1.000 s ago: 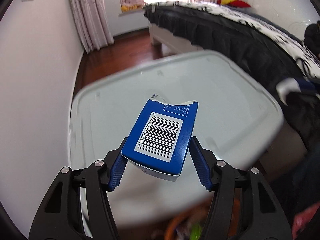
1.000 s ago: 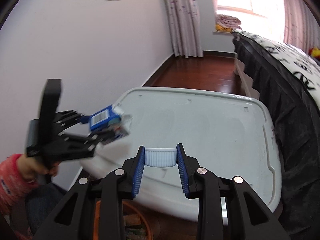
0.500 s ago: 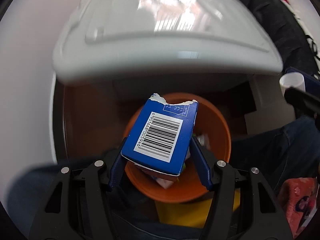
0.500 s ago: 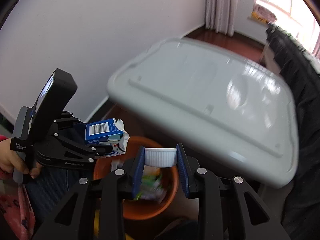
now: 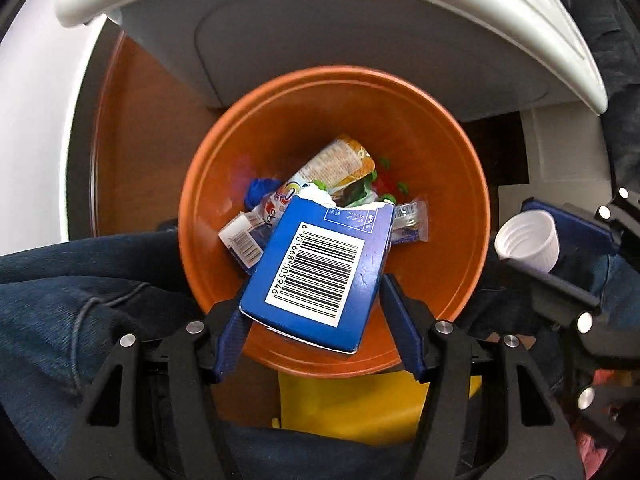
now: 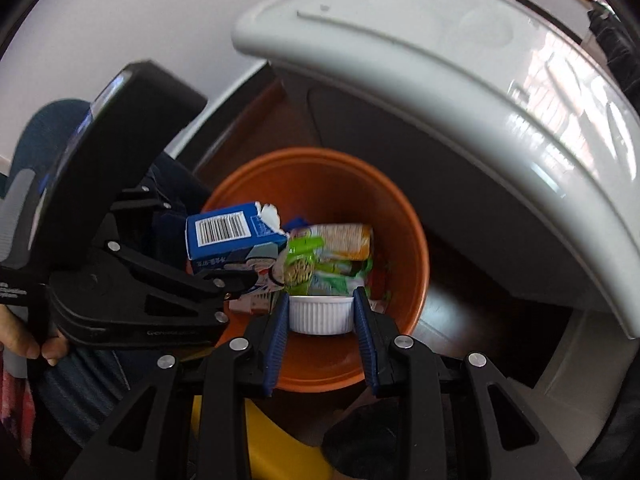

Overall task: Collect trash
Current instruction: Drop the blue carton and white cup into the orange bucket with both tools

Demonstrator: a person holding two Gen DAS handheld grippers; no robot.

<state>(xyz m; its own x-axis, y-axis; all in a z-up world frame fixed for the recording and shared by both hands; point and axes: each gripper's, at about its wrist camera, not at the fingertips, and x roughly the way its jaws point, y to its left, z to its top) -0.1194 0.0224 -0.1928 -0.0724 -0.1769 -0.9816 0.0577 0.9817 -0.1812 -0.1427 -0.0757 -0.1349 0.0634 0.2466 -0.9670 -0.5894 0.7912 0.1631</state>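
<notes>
The left gripper (image 5: 316, 300) is clamped on a blue carton (image 5: 320, 272) with a torn white top edge, holding it over the open mouth of an orange bin (image 5: 460, 184). The carton's upper face carries a white barcode label whose digits read roughly 6901668005946, and beside the torn edge sits a small white-lined table headed "NRV%"; its figures are too small to read. From the right wrist view the same carton (image 6: 230, 236) shows a side panel with pale lettering that cannot be made out. The right gripper (image 6: 321, 316) has its jaws closed against the ribbed sides of a white bottle cap (image 6: 321, 314), also held above the bin (image 6: 412, 240); in the left wrist view the cap (image 5: 528, 240) shows its threaded hollow, with the gripper around it partly cut off at the picture's right edge. Inside the bin lies other trash: an orange and white snack wrapper (image 5: 340, 164) with fine print that is blurred, a small white box with a barcode (image 5: 242, 242), a crinkled clear wrapper (image 5: 410, 222) and green scraps (image 6: 304, 264), much of it hidden under the carton. A grey plastic storage box lid (image 6: 480, 80) overhangs the bin's far side. Blue jeans (image 5: 80, 280) fill the lower left, and a yellow object (image 5: 360, 404) below the bin is mostly hidden by the gripper.
</notes>
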